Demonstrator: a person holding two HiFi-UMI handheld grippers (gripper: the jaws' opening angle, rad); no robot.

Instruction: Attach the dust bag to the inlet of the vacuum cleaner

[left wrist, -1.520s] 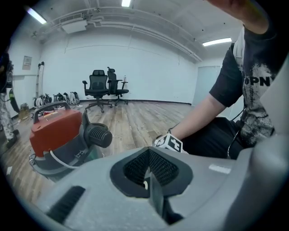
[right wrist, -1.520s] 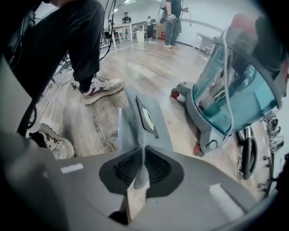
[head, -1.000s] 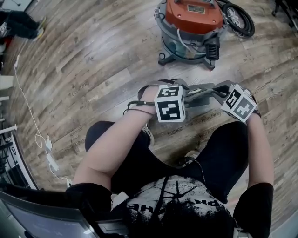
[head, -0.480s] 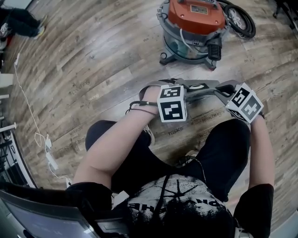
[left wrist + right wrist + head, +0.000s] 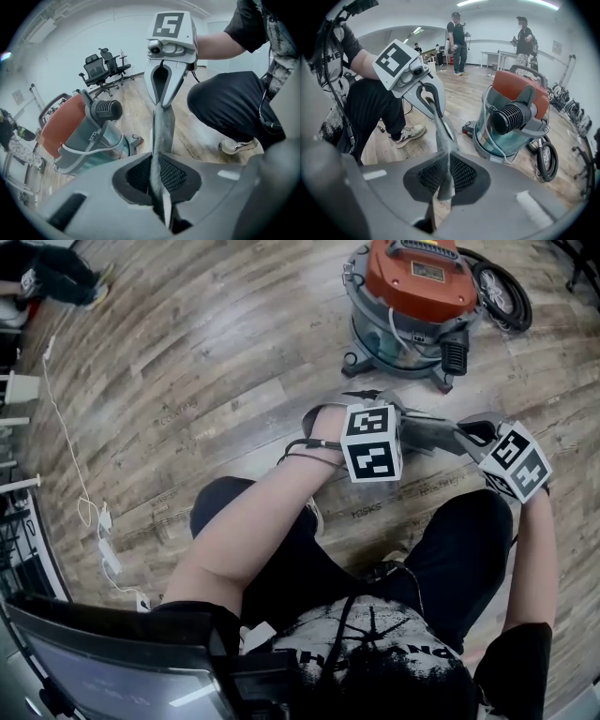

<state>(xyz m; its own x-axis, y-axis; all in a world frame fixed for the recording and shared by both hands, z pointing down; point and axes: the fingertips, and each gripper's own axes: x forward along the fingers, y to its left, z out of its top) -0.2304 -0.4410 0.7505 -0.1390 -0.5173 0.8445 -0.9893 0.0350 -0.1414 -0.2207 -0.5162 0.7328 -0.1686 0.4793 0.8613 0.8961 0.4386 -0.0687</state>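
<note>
Edgewise, thin grey dust bag (image 5: 161, 129)

"What was that bag made of?"

"The dust bag (image 5: 163, 131) looked like grey cloth, felt-like, matt and slightly fuzzy."

"And the vacuum cleaner (image 5: 412, 306)?"

"Its lid (image 5: 420, 276) was glossy orange plastic. The tank (image 5: 499, 140) below shone too, bluish and half see-through, plastic by the look. The hose (image 5: 504, 298) was black, ribbed and dull, rubber or plastic, I couldn't tell which."

"The tool?"

"The right gripper (image 5: 445, 159) had smooth, matt grey plastic fingers (image 5: 525, 197), with dark pads (image 5: 464, 176) of a rough cross-hatched grain. Its cube (image 5: 516, 463) was matt, black on white."

"And the floor?"

"The floor (image 5: 187, 381) was wood-grain planks, brown-grey, with a soft satin sheen."
</note>
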